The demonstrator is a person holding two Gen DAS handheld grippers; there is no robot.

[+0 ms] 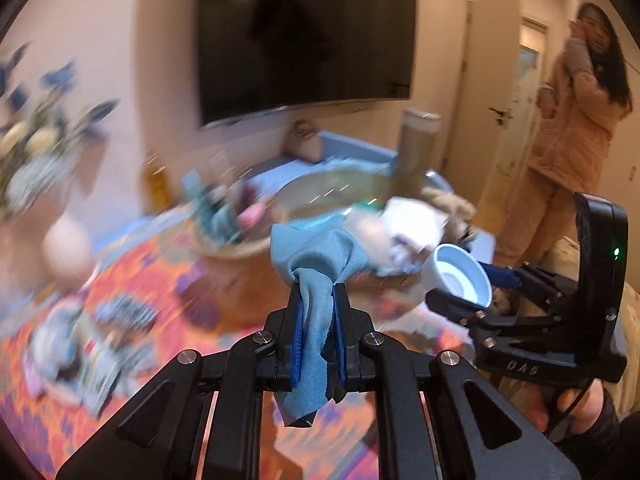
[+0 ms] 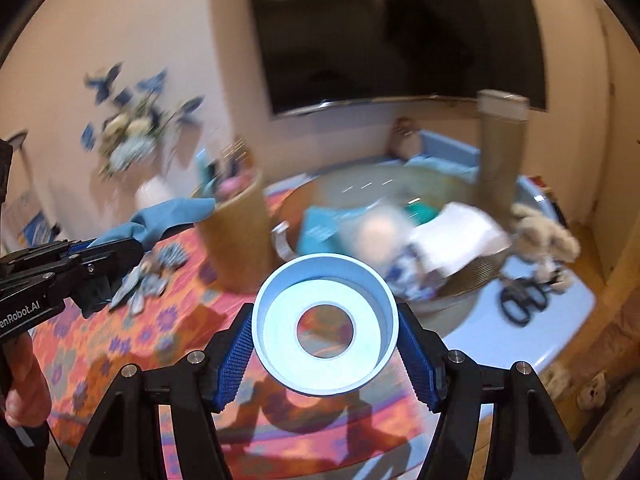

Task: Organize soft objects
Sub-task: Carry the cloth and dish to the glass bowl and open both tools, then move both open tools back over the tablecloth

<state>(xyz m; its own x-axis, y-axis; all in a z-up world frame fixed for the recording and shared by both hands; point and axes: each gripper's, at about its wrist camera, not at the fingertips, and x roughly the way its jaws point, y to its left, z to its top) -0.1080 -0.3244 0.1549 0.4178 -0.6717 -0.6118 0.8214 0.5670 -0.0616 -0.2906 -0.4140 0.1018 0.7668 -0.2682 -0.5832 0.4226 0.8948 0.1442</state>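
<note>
My left gripper (image 1: 316, 304) is shut on a light blue cloth (image 1: 316, 256) that bunches above the jaws and hangs down between them, held in the air over the table. My right gripper (image 2: 326, 332) is shut on a pale blue ring-shaped funnel (image 2: 326, 322), open end toward the camera. The right gripper with the funnel (image 1: 460, 276) also shows in the left wrist view, just right of the cloth. The left gripper and cloth (image 2: 160, 220) show at the left of the right wrist view. A round woven basket (image 2: 460, 284) beyond holds several soft items, blurred.
The table has an orange floral cloth (image 2: 140, 344). A tan cylindrical container (image 2: 236, 232), a tall bottle (image 2: 500, 152), a plush toy (image 2: 544, 240), black scissors (image 2: 524, 300), a flower vase (image 2: 132, 144) and a wall TV (image 2: 400, 32) are around. A person (image 1: 572, 128) stands at the doorway.
</note>
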